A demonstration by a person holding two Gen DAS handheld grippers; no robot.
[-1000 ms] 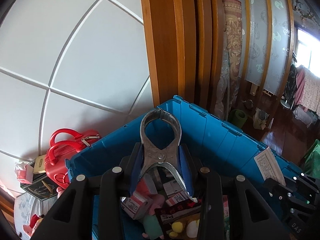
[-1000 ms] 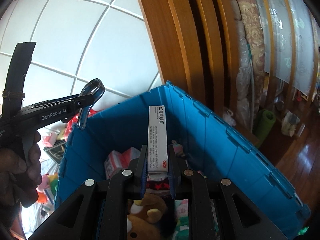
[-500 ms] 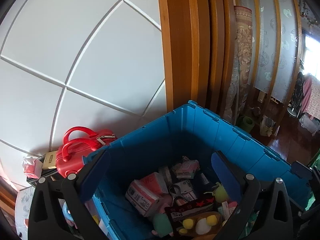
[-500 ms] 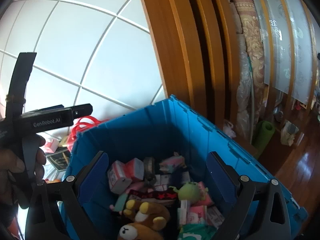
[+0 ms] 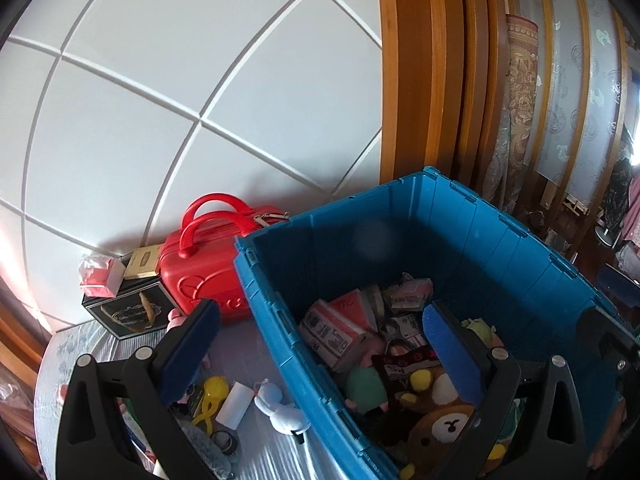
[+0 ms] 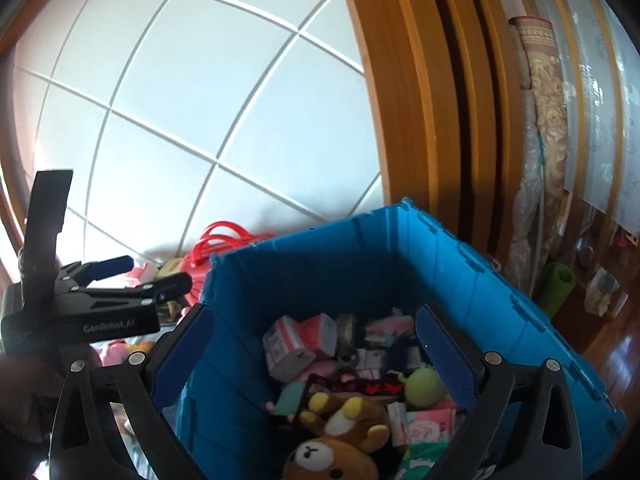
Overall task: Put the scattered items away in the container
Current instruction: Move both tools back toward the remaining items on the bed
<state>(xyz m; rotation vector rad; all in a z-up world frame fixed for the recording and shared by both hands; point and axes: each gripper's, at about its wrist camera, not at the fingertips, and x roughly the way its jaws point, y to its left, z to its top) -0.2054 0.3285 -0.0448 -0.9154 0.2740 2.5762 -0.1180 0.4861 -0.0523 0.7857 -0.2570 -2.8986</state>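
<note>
A blue plastic crate (image 5: pixel 472 232) (image 6: pixel 360 252) holds boxes, packets and plush toys, among them a brown bear (image 5: pixel 440 424) (image 6: pixel 332 452) and metal tongs (image 5: pixel 394 334). My left gripper (image 5: pixel 320 344) is open and empty, straddling the crate's left wall. My right gripper (image 6: pixel 312 352) is open and empty above the crate's inside. The left gripper also shows from the side in the right wrist view (image 6: pixel 132 276), left of the crate. Loose items lie on the grey table (image 5: pixel 256 356) left of the crate: a yellow toy (image 5: pixel 208 396), a white roll (image 5: pixel 234 402), a small white plush (image 5: pixel 278 406).
A red case with handles (image 5: pixel 200 264) and a black box (image 5: pixel 128 312) stand against the white tiled wall behind the table. A wooden door frame (image 6: pixel 420 120) and a rolled rug (image 6: pixel 540 120) rise behind the crate. The wooden floor (image 6: pixel 608 344) lies to the right.
Both grippers opened: the left dropped the metal tongs and the right dropped the long white box into the crate. The left gripper has since swung left over the crate's wall.
</note>
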